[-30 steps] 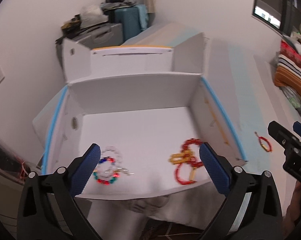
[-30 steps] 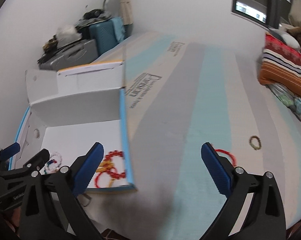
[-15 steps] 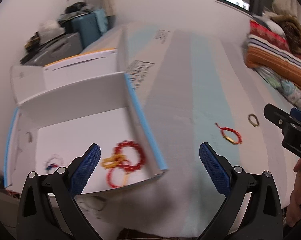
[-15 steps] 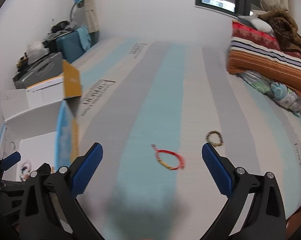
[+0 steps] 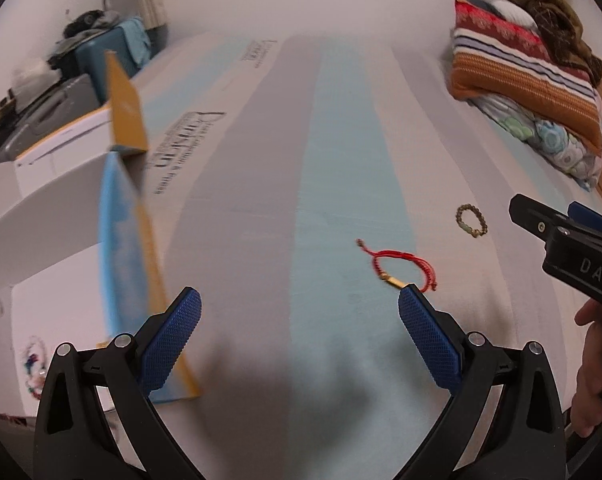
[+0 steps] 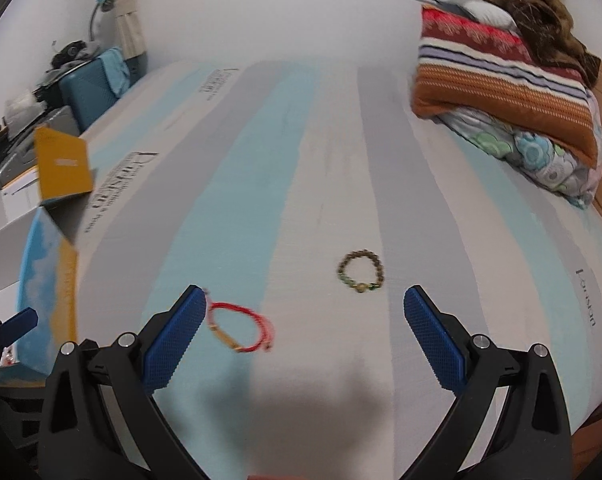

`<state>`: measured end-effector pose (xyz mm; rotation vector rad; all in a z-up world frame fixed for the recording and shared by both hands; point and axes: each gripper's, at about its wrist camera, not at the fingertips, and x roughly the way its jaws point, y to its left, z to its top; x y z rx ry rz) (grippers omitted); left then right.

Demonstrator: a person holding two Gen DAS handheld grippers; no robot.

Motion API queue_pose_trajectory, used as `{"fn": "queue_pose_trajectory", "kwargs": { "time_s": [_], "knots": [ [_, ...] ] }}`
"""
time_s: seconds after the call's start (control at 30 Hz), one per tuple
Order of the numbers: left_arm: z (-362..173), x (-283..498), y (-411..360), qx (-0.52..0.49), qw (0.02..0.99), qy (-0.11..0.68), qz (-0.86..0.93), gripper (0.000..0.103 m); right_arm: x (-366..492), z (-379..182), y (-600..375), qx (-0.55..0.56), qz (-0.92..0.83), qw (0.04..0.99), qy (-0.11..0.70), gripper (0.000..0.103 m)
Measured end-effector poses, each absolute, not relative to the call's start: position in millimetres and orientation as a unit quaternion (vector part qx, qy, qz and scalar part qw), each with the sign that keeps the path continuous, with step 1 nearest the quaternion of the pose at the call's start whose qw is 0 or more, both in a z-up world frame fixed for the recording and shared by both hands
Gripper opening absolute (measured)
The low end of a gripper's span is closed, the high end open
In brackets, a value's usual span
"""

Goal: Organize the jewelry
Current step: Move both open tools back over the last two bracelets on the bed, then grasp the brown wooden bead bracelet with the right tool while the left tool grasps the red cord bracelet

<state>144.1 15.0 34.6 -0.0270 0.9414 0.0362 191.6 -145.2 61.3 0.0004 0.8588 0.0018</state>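
Red cord, thin and looped, makes up the red bracelet (image 5: pixel 405 270) with a small gold bar on its near side; it lies flat on the mattress (image 5: pixel 341 140), just ahead of the right fingertip of the left tool (image 5: pixel 299 334), whose blue cross-hatched pads (image 5: pixel 173 340) stand wide apart with nothing between them. In the right wrist view the same red bracelet (image 6: pixel 241 330) lies beside the left pad of the right tool (image 6: pixel 305 334), which is likewise spread wide and holds nothing. Farther off and well apart from the cord loop lies the beaded bracelet (image 6: pixel 360 276), a ring of small round brownish and greenish beads with one larger gold bead; it lies flat between the lines of the right tool's two pads, beyond them. The mattress is bare, smooth, striped lengthwise in pale blue, grey and off-white, with printed lettering too blurred to read. At the left stands an open cardboard box (image 5: pixel 61 240), white inside, blue and yellow on its outer wall and flap; a multicoloured beaded piece (image 5: pixel 33 364) on its floor is blurred and cut off by the tool's black arm. At the right edge of the left view the other tool and part of a hand (image 5: pixel 589 380) are cut off by the frame. Folded striped blankets (image 6: pixel 509 92) sit on a floral quilt at the far right; suitcases and clutter (image 6: pixel 85 80) stand against the white wall, and a dark window frame is cut off at the top.
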Motion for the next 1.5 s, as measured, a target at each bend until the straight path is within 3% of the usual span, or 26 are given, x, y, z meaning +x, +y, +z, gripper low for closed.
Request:
{"fn": "queue_pose_trajectory", "kwargs": {
  "time_s": [0.43, 1.03, 1.23, 1.5],
  "knots": [
    [-36, 208, -31, -0.025, 0.866, 0.5, -0.002, 0.097, 252, -2, -203, 0.02, -0.04, 0.892, 0.449, 0.095],
    [-83, 230, -48, -0.012, 0.86, 0.511, -0.001, 0.091, 302, -72, -232, 0.019, -0.058, 0.859, 0.508, 0.067],
    [-82, 227, -49, -0.006, 0.863, 0.506, 0.003, 0.075, 308, -78, -229, 0.006, -0.061, 0.855, 0.515, 0.056],
    [-82, 225, -57, 0.02, 0.863, 0.505, 0.006, 0.051, 309, -87, -224, 0.002, -0.054, 0.849, 0.526, 0.032]
  ]
}}
